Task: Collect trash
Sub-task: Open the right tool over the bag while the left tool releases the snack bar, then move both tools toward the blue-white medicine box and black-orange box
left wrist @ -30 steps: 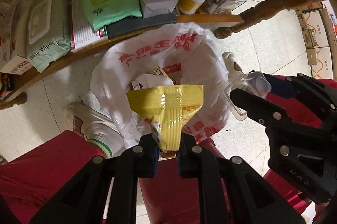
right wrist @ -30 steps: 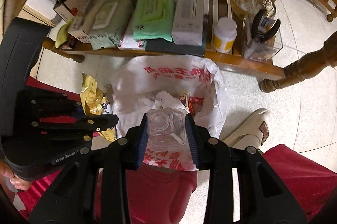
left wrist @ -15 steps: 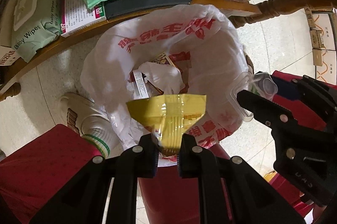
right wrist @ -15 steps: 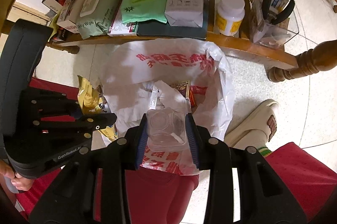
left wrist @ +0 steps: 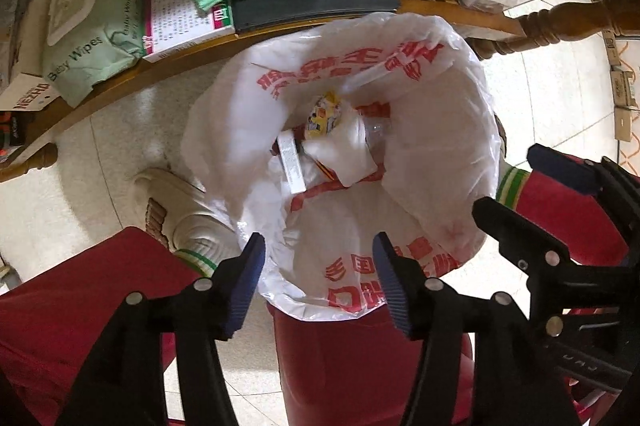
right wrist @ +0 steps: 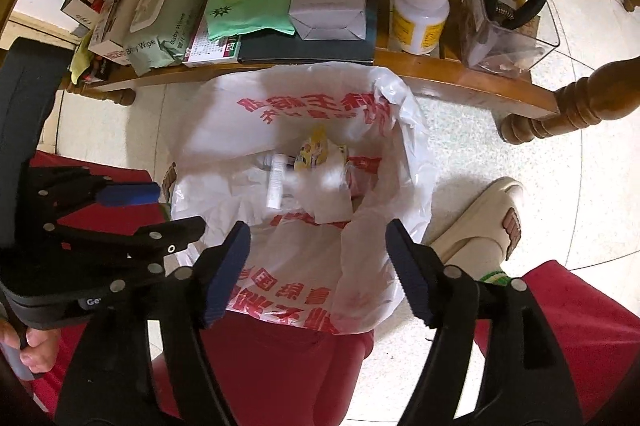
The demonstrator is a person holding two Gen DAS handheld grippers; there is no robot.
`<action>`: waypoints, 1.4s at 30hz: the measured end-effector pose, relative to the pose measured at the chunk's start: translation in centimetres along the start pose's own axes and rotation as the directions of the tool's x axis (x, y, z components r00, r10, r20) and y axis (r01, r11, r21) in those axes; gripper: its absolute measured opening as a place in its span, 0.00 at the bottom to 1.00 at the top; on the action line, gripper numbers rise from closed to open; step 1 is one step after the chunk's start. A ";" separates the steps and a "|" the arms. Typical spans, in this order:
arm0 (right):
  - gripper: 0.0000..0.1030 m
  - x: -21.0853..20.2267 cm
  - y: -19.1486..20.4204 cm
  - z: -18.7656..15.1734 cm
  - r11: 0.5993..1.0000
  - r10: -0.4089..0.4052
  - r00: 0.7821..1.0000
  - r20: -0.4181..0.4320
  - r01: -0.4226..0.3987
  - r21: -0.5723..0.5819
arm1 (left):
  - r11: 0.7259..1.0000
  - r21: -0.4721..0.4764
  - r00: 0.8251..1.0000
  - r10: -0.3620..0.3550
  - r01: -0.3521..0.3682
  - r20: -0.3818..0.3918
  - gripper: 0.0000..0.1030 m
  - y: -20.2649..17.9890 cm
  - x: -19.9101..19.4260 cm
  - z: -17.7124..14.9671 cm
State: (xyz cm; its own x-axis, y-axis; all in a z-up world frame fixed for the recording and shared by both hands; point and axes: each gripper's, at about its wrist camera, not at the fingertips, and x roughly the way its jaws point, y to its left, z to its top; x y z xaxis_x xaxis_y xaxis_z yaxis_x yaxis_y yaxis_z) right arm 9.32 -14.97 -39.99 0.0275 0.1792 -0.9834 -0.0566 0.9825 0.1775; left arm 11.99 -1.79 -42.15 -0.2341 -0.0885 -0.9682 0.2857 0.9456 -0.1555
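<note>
Left wrist view: a white plastic bag with red print (left wrist: 432, 130) lining a red bin fills the frame's centre. The left gripper (left wrist: 318, 268) at lower centre and the right gripper (left wrist: 516, 186) at right are both opening, nothing between their jaws. A yellow printed wrapper (left wrist: 324, 114) lies inside the bag, centre frame.
</note>
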 end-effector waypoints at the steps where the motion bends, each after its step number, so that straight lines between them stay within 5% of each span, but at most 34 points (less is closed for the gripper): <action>1: 0.69 -0.1 0.0 0.0 1.000 -0.008 1.000 0.007 0.008 -0.002 | 1.000 -0.002 1.000 0.002 -0.002 0.003 0.55 0.0 -0.1 0.0; 8: 0.76 -2.4 1.2 -1.0 0.989 -0.133 0.982 0.131 0.141 -0.051 | 0.998 0.025 0.997 0.061 -0.062 0.043 0.56 -0.7 -1.8 -0.7; 15: 0.91 -5.6 1.1 -2.2 0.959 -0.251 0.923 0.292 0.278 -0.052 | 0.996 0.062 0.994 0.054 -0.060 0.094 0.61 -1.5 -4.1 -1.9; 20: 0.91 -6.2 -0.1 -2.1 0.991 -0.124 0.978 0.165 0.131 -0.028 | 0.998 0.058 0.988 0.017 -0.026 0.152 0.66 -1.7 -6.9 -3.5; 26: 0.91 -11.6 0.3 -3.5 0.997 -0.049 0.976 0.211 0.061 -0.051 | 0.996 0.084 0.959 -0.047 0.024 0.281 0.79 -1.5 -12.9 -5.9; 31: 0.91 -20.5 1.6 -3.7 0.985 -0.018 0.938 0.347 0.076 -0.153 | 0.974 0.180 0.900 -0.198 0.136 0.389 0.81 -1.2 -19.9 -7.8; 34: 0.91 -25.7 2.2 -3.3 0.972 -0.031 0.895 0.445 0.131 -0.195 | 0.977 0.175 0.889 -0.186 0.121 0.419 0.81 -1.0 -24.4 -8.2; 37: 0.91 -31.9 3.2 -2.8 0.952 -0.042 0.829 0.558 0.202 -0.228 | 0.982 0.172 0.892 -0.150 0.083 0.426 0.82 -0.8 -29.1 -7.4; 42: 0.91 -38.5 5.5 -1.5 0.904 -0.078 0.757 0.649 0.329 -0.275 | 0.969 0.239 0.871 -0.061 -0.066 0.487 0.86 -0.7 -38.3 -5.0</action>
State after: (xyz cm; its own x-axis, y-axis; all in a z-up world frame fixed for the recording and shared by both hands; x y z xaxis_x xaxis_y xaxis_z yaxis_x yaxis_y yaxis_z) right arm 6.50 -16.54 -1.18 0.6730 0.0921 -0.7339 -0.3163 0.9328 -0.1730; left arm 16.09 2.52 -3.97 0.2316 -0.2875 -0.9293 0.5145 0.8470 -0.1338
